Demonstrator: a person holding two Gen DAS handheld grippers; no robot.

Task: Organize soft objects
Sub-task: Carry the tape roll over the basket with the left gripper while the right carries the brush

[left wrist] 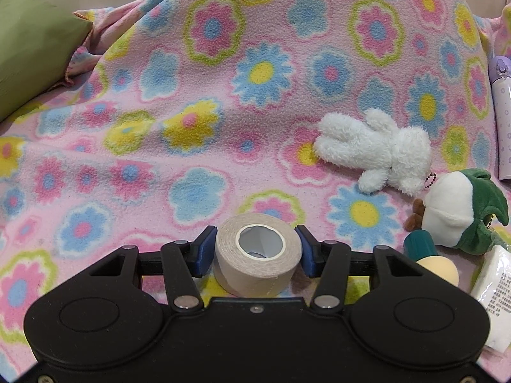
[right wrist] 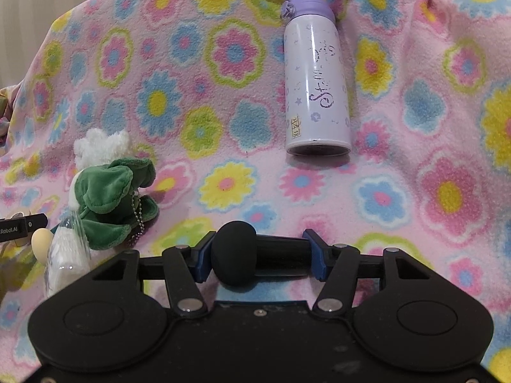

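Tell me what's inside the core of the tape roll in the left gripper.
The tape roll has a hollow white core; through it a bit of blue blanket shows. Under the roll is hidden.

- A home setting, likely a sofa or bed: a pink fleece blanket [left wrist: 223, 166] printed with bright flowers drapes over soft furniture.
- A plain green cushion [left wrist: 28, 48] sits far left.
- Small plush toys, one white [left wrist: 377, 150], lie right, near a lilac drinks flask [right wrist: 316, 86].

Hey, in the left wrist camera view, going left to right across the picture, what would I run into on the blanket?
Green pillow → roll of beige tape between the left gripper's jaws → white plush toy → green and white plush toy → lavender bottle at the right edge.
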